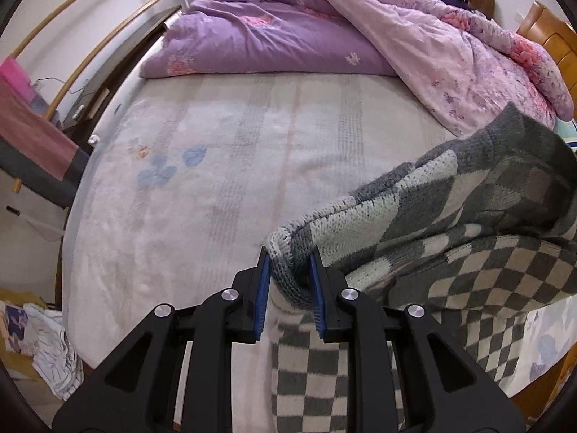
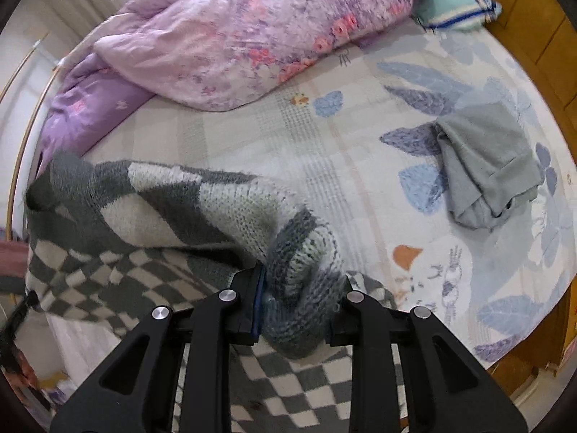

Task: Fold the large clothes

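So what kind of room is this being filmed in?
Almost certainly a home bedroom. A bed with a printed sheet fills both views, a rumpled purple floral quilt is heaped at its far side, and a wooden headboard stands behind a pillow. A checked knit sweater is being folded there.

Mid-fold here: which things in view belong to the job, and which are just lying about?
In the job:
checkered sweater
left tongs, shut on it
right tongs, shut on it
bed

Lying about:
purple quilt
grey garment
pillow
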`<state>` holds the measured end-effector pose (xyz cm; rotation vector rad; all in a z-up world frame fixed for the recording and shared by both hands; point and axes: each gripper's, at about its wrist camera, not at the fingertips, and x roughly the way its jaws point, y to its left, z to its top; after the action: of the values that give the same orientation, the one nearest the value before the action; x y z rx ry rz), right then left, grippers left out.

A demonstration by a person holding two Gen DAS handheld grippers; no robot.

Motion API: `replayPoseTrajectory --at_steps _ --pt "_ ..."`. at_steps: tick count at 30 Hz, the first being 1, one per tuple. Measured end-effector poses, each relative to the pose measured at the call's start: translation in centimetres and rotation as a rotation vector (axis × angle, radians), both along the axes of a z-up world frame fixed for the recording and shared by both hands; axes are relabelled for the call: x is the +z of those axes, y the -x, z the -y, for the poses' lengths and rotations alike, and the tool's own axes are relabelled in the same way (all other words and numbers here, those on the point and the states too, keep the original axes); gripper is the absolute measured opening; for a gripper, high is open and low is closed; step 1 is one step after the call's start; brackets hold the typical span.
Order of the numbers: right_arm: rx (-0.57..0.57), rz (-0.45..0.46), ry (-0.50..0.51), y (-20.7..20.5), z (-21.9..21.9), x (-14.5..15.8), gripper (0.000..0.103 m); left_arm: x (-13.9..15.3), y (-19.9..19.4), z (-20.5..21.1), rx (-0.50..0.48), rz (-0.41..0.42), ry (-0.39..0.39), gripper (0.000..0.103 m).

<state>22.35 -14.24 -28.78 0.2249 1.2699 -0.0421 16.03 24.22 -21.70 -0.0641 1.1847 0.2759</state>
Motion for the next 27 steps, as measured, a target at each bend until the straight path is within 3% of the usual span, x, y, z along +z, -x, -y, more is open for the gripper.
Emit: replayPoseTrajectory --at_steps 8,11,13,15,18,21,23,24,25,26,27 --pt "0.077 0.128 -0.018 10.7 0.9 0.0 0.023 -0.5 11.4 2.2 0.026 0.051 -0.050 0.021" --pt "0.082 0.156 -0.051 15.2 1.4 -1.6 0.023 -2.2 15.9 2.7 0.041 0.030 -0.055 0.021" --pt "0.084 0.156 -0.066 18.2 2.0 -3.4 0.024 -3.5 18.7 2.8 0.064 0.000 -0.110 0.013" --pt "0.085 0.127 -0.076 20.4 2.6 -5.3 0.024 -5.1 21.5 2.5 0.088 -0.041 -0.127 0.013" --pt "0.097 0.056 -0.071 23.5 3.0 -9.0 0.024 -9.4 26.0 1.2 0.163 -0.129 -0.013 0.013" --pt "0.123 -0.073 0.007 25.7 3.0 -13.2 0.027 -13.0 28.8 1.1 0.196 -0.225 0.056 0.013" --pt "0.148 -0.181 0.059 27.1 2.7 -15.2 0.034 -14.1 29.7 1.4 0.215 -0.243 0.130 0.013" --pt "0.151 -0.217 0.067 27.7 2.7 -15.6 0.039 -14.6 29.9 1.6 0.227 -0.253 0.165 0.022" --pt "0.149 -0.242 0.044 28.4 2.8 -15.6 0.048 -15.1 30.1 1.9 0.238 -0.268 0.211 0.042" --pt "0.141 -0.250 0.020 29.1 3.2 -15.3 0.056 -15.5 29.9 2.2 0.243 -0.269 0.260 0.055" --pt "0.128 -0.258 0.002 29.5 3.5 -14.9 0.075 -15.7 29.5 2.6 0.243 -0.259 0.305 0.068"
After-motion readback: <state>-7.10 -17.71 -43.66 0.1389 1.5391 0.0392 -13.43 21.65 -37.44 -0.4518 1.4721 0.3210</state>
